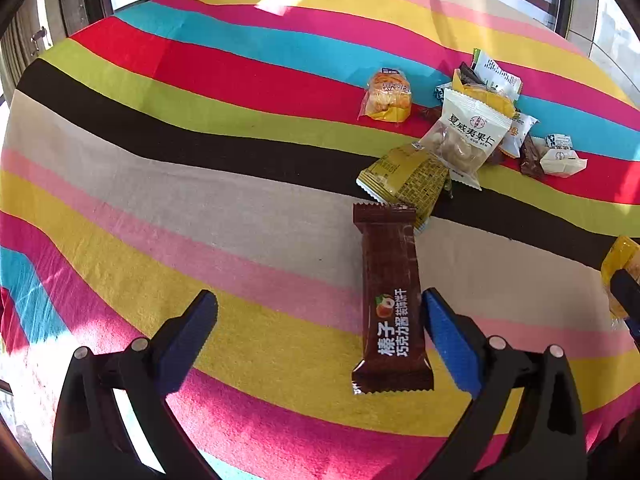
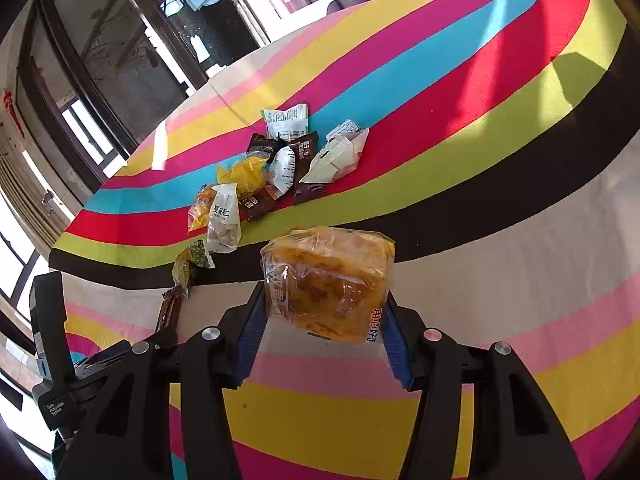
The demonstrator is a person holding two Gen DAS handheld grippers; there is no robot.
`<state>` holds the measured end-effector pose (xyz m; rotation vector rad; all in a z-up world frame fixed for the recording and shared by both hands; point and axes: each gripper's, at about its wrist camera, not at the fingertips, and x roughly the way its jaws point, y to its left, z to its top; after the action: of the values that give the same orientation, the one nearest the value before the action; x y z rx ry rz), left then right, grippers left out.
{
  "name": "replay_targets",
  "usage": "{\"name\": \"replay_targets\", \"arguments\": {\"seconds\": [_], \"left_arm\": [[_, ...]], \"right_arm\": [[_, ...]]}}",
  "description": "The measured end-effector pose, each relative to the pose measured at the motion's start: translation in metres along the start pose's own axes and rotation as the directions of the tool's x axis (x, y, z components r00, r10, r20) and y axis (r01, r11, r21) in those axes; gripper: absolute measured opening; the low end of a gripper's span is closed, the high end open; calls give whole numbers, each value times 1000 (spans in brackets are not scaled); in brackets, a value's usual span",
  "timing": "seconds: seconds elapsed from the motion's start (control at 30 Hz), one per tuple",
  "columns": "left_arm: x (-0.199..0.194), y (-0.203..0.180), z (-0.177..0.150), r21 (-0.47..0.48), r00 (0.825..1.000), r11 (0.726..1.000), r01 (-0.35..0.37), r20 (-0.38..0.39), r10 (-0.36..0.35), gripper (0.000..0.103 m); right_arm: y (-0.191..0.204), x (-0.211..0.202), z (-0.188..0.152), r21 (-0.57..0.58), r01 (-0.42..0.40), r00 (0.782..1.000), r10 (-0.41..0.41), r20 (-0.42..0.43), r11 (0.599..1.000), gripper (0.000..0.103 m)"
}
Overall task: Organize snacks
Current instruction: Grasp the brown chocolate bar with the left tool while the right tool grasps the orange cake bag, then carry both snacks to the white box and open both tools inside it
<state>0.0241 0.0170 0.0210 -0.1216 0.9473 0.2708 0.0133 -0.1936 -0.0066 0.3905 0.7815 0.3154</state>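
The left tool (image 1: 320, 312) stands released, its two blue-padded fingers spread wide above the striped tabletop (image 1: 200, 184). A brown chocolate bar (image 1: 390, 304) lies flat on the tabletop between those fingers, close beside the right pad (image 1: 448, 340); actual contact with that pad cannot be told, and the bar is well apart from the other one. The bar's far end overlaps the edge of a yellow-green packet (image 1: 408, 178). Beyond it sits a loose pile of snacks (image 1: 480, 120), topped by a white nut packet (image 1: 464, 140), with a separate wrapped orange pastry (image 1: 388, 94) lying just beside the pile on the red stripe. The right tool (image 2: 324, 320) is clenched on a clear-wrapped orange pastry (image 2: 328, 280); both blue pads (image 2: 252, 332) press the wrapper's sides, and the package is carried above the pale stripe. In the right wrist view the snack pile (image 2: 280, 168) lies further back across the coloured stripes, and the left tool's black body (image 2: 52, 344) shows at the left edge.
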Motion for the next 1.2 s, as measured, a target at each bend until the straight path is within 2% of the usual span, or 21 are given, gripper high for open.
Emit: {"name": "replay_targets", "arguments": {"seconds": [0.13, 0.17, 0.23, 0.27, 0.3, 0.37, 0.5, 0.7, 0.97, 1.1, 1.2], "left_arm": [[6, -5, 8, 79, 1000, 996, 28, -11, -27, 100], [8, -7, 8, 86, 998, 995, 53, -34, -50, 92], [-2, -11, 5, 105, 997, 991, 79, -10, -78, 65], [-8, -13, 1, 136, 994, 984, 112, -2, -113, 31], [-13, -13, -4, 163, 993, 980, 117, -3, -118, 24], [-21, -9, -13, 179, 987, 971, 158, -9, -159, 24], [-42, 8, -30, 169, 984, 972, 166, 40, -175, 24], [-52, 24, -34, 141, 985, 979, 147, 74, -158, 24], [-59, 41, -55, 130, 983, 979, 159, 74, -169, 24], [-67, 49, -64, 135, 981, 977, 163, 88, -175, 24], [-72, 60, -70, 125, 979, 978, 169, 92, -181, 24]], "right_arm": [[-4, -2, 0, 15, -21, 1000, 21, 11, 1000, 53], [-6, -3, 0, 19, -26, 1000, 26, 16, 999, 53], [-6, -4, 0, 19, -30, 999, 30, 22, 999, 53], [-5, -4, -1, 16, -33, 999, 33, 22, 999, 53], [-5, -4, -1, 14, -34, 999, 34, 22, 999, 53], [-4, -3, -1, 9, -34, 999, 34, 16, 999, 53], [-4, -2, 0, 7, -47, 999, 47, 6, 999, 53], [-6, -3, 0, 16, -59, 998, 59, 8, 998, 53], [-2, 1, 1, 18, -16, 1000, 16, -22, 1000, 52], [7, -14, -13, 55, -52, 998, 54, -36, 997, 52], [32, -26, -32, 13, -93, 995, 93, -37, 996, 52]]}}
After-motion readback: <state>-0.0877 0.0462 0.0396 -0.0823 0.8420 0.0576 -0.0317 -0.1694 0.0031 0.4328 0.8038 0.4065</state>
